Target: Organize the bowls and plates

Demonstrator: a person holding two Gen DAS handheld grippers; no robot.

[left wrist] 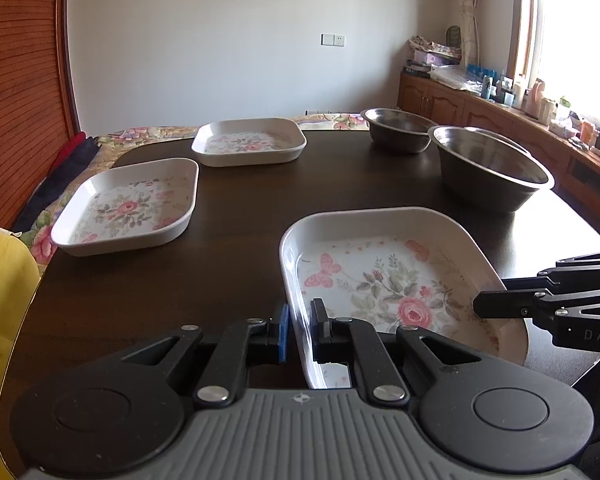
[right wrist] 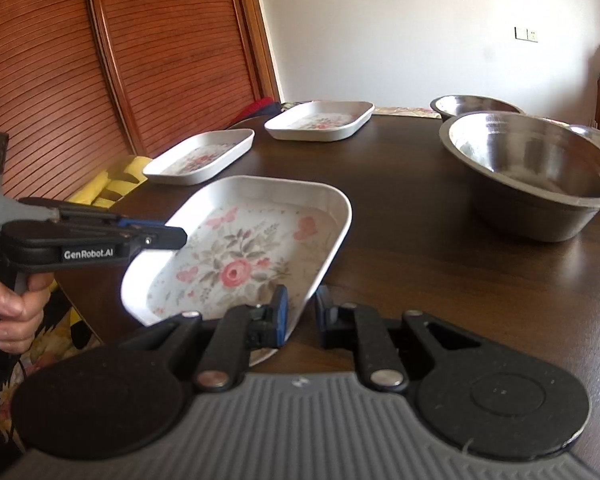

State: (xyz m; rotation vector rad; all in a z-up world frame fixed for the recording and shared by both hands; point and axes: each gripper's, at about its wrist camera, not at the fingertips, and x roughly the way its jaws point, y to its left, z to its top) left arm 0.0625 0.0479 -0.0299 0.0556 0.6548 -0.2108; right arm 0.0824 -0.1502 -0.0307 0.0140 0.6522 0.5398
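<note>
Nearest to both lenses: white rectangular melamine plate with a pink rose print (left wrist: pixel 384 280), low centre-right in the left wrist view, low centre in the right wrist view. Left hand-held gripper (left wrist: pixel 298 330) straddles its near-left wall, one finger outside, one inside; looks closed onto the wall, contact seems made. Right hand-held gripper (right wrist: pixel 302 318) straddles the opposite near corner, blue-padded finger over the plate floor, other finger outside; a gap to the rim shows, so not yet pinching, jaws apart. My read: two-sided hold so the wide shallow plate lifts level instead of tipping.

Plate appears to sit on the dark brown wooden desk (left wrist: pixel 240 208), or barely off it; can't tell.

Two matching floral plates (left wrist: pixel 130 206) (left wrist: pixel 250 142) sit apart in the left half of the left wrist view, probable stack targets. Two stainless steel bowls (left wrist: pixel 490 168) (left wrist: pixel 398 130) stand upper right, close together, unnested.

Judgement: early in the task, nothing stacked. Risk: thin slick wall slipping from a one-sided pinch.
</note>
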